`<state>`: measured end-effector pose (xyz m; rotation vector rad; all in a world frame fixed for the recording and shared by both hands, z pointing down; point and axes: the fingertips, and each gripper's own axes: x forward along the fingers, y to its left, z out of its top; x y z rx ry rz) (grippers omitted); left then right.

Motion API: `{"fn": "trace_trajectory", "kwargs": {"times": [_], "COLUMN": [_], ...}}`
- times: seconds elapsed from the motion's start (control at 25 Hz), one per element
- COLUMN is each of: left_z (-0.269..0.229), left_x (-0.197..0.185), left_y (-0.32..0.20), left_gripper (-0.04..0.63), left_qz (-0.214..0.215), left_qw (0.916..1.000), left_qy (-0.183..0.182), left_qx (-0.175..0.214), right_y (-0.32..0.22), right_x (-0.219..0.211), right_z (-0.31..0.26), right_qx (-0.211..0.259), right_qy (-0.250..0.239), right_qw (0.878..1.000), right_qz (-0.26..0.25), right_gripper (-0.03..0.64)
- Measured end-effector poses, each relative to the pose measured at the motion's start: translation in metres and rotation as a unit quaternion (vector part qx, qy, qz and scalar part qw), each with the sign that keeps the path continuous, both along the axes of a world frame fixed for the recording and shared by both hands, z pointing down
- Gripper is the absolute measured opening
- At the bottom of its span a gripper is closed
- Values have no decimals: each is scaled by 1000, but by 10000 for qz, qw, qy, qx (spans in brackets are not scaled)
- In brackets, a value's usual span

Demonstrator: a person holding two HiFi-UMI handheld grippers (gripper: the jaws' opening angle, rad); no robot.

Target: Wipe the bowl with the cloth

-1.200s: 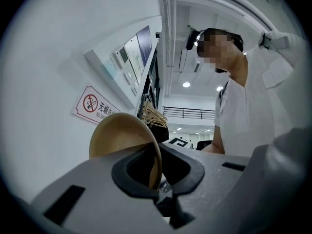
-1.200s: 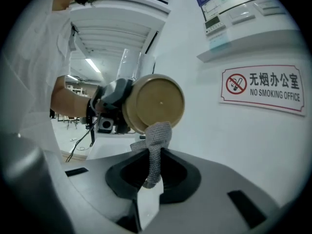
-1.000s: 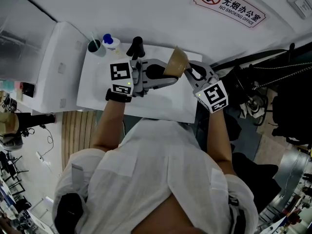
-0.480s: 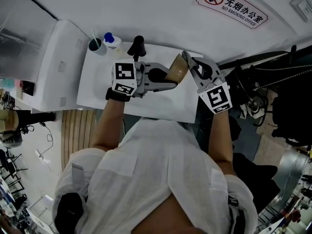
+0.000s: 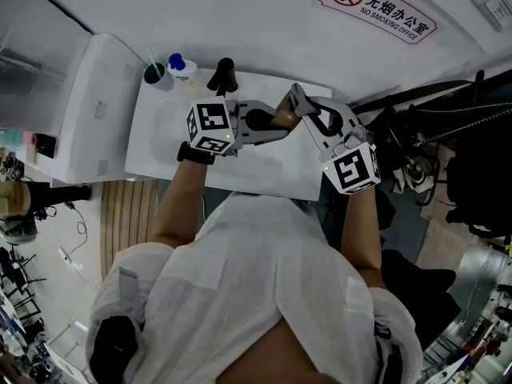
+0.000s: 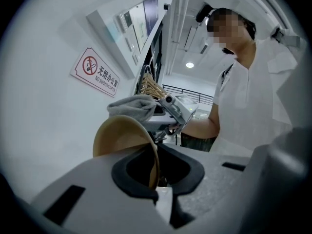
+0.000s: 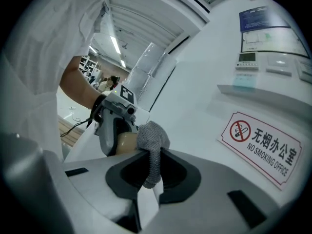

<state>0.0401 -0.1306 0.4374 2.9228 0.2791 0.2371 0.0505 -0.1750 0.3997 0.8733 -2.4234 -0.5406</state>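
- Head view: the left hand-held gripper [image 5: 254, 128] is holding the bowl [image 5: 282, 112] up off the white worktop [image 5: 160, 146]. The right hand-held gripper [image 5: 302, 106] is sitting just right of the bowl with its jaws pointing at it. The cloth is too small to make out here.
- Left gripper view: the left hand-held gripper [image 6: 157, 180] is pinching the bowl's [image 6: 122, 135] near rim, jaws almost together. The bowl is standing on edge straight ahead of the jaws and leaning up-left, with its hollow showing. The cloth [image 6: 132, 106] is lying against the far upper rim. The right hand-held gripper [image 6: 170, 115] is carrying it from just beyond.
- Right gripper view: the right hand-held gripper [image 7: 148, 183] is clamping shut on the cloth [image 7: 152, 143], and a wad is sticking out ahead of the jaws. The bowl [image 7: 124, 141] is showing dead ahead, just left of and behind the wad, touching it or nearly so. The left hand-held gripper [image 7: 113, 123] is sitting behind the bowl.
- Judgement: the cloth is already meeting the rim, so the wipe is looking like the right side's job, sweeping forward into the hollow while the left is bracing the bowl.
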Motion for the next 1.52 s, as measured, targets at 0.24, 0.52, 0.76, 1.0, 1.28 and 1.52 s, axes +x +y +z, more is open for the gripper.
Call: {"fn": "trace_trajectory", "kwargs": {"times": [0.24, 0.52, 0.76, 1.0, 1.28, 1.52], "left_z": [5, 1, -3, -14, -26, -26], "left_x": [1, 1, -1, -6, -8, -5], "left_y": [-10, -7, 4, 16, 9, -2], "left_gripper": [29, 29, 29, 29, 29, 29], "left_qz": [-271, -312, -107, 91, -90, -463], "left_qw": [9996, 9994, 9995, 9995, 9992, 9977], "left_qy": [-30, -5, -83, 28, 262, 341], "left_qx": [94, 156, 282, 295, 292, 370], "right_y": [23, 32, 11, -5, -5, -2], "right_x": [-21, -30, -7, 15, 21, 21], "right_z": [2, -1, -7, 8, 33, 46], "right_qx": [-245, -446, -425, -354, -638, -892], "right_qy": [37, -640, -769, -552, -517, -425], "right_qw": [9992, 9962, 9961, 9977, 9961, 9933], "right_qz": [-301, -384, 78, 174, 331, 592], "right_gripper": [58, 58, 58, 58, 58, 58]}}
